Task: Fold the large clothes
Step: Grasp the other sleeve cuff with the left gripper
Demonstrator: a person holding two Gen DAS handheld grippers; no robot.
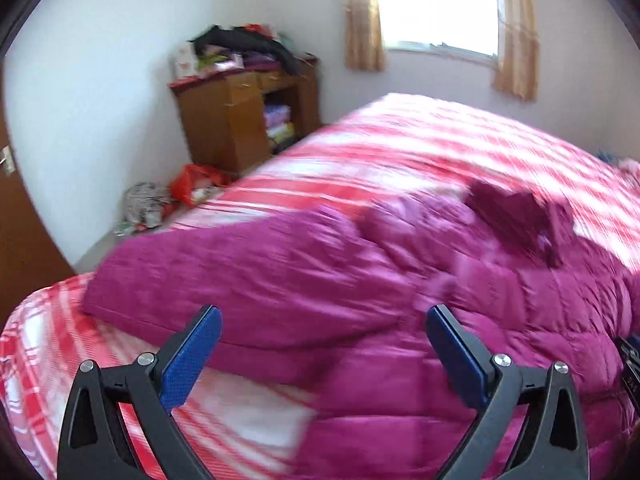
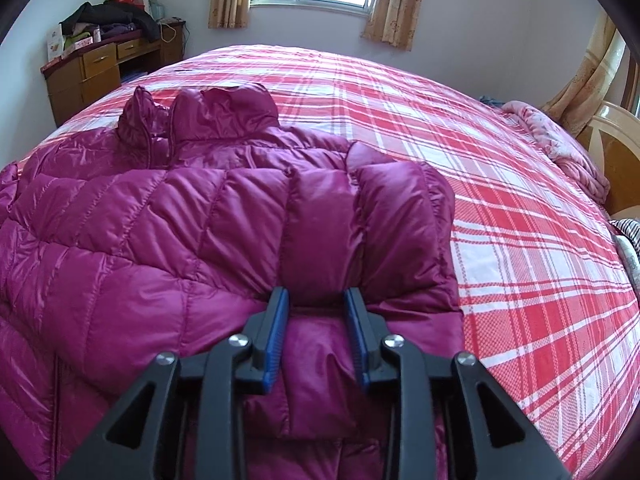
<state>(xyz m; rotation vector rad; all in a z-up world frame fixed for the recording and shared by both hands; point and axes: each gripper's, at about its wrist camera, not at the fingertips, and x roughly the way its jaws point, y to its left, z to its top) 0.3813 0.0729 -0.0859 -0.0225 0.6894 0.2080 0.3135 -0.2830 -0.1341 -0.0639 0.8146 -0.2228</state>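
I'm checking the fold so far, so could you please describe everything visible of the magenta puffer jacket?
The magenta puffer jacket is shiny, quilted and padded, lying front up on the red plaid bedspread, stand-up collar towards the window. One sleeve is folded across its chest. The right gripper straddles that sleeve's padded end; the left gripper hovers open over the jacket.

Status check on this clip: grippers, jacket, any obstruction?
Left gripper open, empty, above jacket. Right gripper pinching a fold of its folded-over sleeve. Plaid bedspread around it, nothing blocking.
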